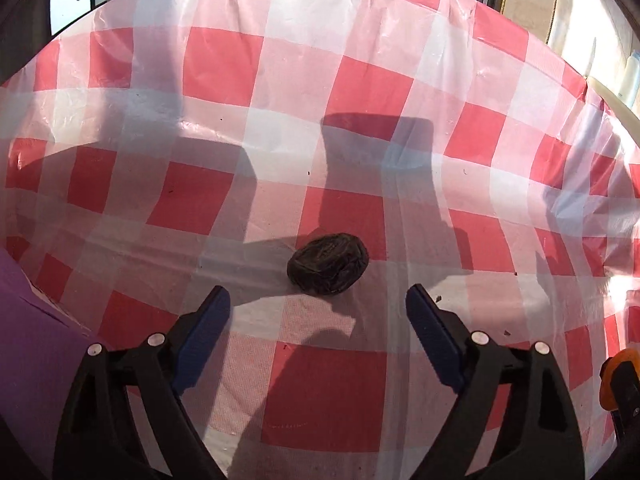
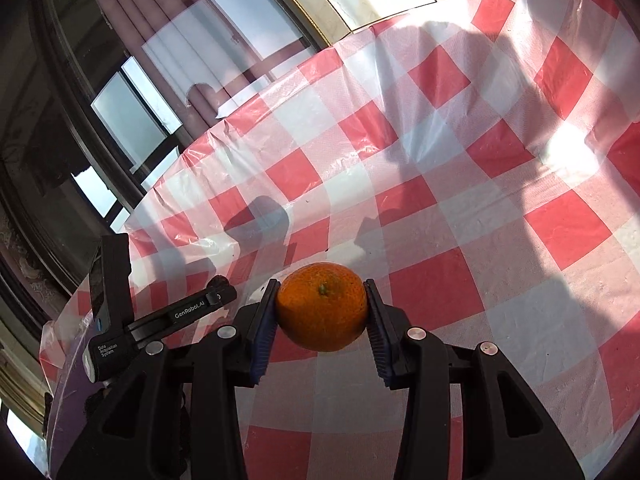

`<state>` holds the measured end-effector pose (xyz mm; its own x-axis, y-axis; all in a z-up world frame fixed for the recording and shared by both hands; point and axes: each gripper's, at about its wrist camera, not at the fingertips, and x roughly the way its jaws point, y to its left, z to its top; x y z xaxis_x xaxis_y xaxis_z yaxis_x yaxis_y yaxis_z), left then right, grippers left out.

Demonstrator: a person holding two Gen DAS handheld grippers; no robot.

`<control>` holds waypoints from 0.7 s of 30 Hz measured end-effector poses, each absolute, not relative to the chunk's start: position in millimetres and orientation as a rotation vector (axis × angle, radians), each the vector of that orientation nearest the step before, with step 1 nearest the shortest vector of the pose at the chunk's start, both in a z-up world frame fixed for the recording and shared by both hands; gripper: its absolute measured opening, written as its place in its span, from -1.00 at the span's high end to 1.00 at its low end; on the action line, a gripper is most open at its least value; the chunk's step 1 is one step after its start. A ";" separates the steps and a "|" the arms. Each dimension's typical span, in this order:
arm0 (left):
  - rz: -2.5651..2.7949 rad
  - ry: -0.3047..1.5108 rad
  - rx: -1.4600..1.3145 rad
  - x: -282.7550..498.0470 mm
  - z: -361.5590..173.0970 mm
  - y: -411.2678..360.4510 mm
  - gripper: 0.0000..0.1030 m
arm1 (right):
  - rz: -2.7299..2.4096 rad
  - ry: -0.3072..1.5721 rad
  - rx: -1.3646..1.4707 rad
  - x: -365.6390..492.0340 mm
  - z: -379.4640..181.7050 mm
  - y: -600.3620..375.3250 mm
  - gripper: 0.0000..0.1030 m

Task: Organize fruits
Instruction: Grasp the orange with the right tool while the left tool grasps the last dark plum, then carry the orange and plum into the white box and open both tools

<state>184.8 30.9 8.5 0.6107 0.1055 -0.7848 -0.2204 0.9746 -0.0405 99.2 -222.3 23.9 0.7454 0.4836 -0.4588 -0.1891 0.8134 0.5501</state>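
Gripping an orange (image 2: pixel 322 306), the right gripper (image 2: pixel 322 308) has its blue pads (image 2: pixel 262 332) pressed against the fruit's two sides, so its jaws hold it raised above the red-and-white checked cloth (image 2: pixel 460 184) that covers the tabletop. The stem end of the orange faces the camera. At about 9 o'clock from the orange in the right wrist view, the other black device, lettered "GenRobot.AI", reaches in over the cloth's edge. In the left wrist view, the left gripper (image 1: pixel 318 310) points down at the cloth with its jaws wide apart and nothing between them. A dark, wrinkled, oval fruit (image 1: pixel 328 263), possibly a passion fruit, though shadow makes that hard to tell, lies on the cloth at 12 o'clock from the fingertips, just beyond them and untouched. A purple surface (image 1: pixel 28 340) shows at 9 o'clock in that view.
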 end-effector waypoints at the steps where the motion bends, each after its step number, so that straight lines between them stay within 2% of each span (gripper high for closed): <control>1: 0.203 0.907 -0.122 191.7 7.3 32.2 -0.60 | 0.386 0.630 0.500 99.0 23.7 -222.4 0.19; 3: 0.221 0.915 -0.077 197.4 7.8 30.1 -0.47 | 0.388 0.632 0.499 99.5 23.7 -221.9 0.19; 5: 0.198 0.884 -0.054 190.9 11.5 25.5 0.20 | 0.389 0.634 0.499 99.8 23.5 -221.8 0.19; 6: 0.183 0.877 -0.046 184.6 12.7 22.9 0.35 | 0.390 0.634 0.499 99.7 23.5 -221.9 0.19; 16: -0.096 0.622 -0.204 45.7 43.8 9.7 0.36 | 0.391 0.635 0.491 100.1 23.0 -220.4 0.19; 21: -0.174 0.584 -0.287 19.6 39.0 2.2 0.35 | 0.391 0.635 0.490 100.1 22.4 -221.1 0.19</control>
<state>19.6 2.2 39.0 0.8213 -0.2417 -0.5167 0.0806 0.9459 -0.3144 100.1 -221.1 22.4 0.7400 0.4864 -0.4646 -0.1955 0.8164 0.5433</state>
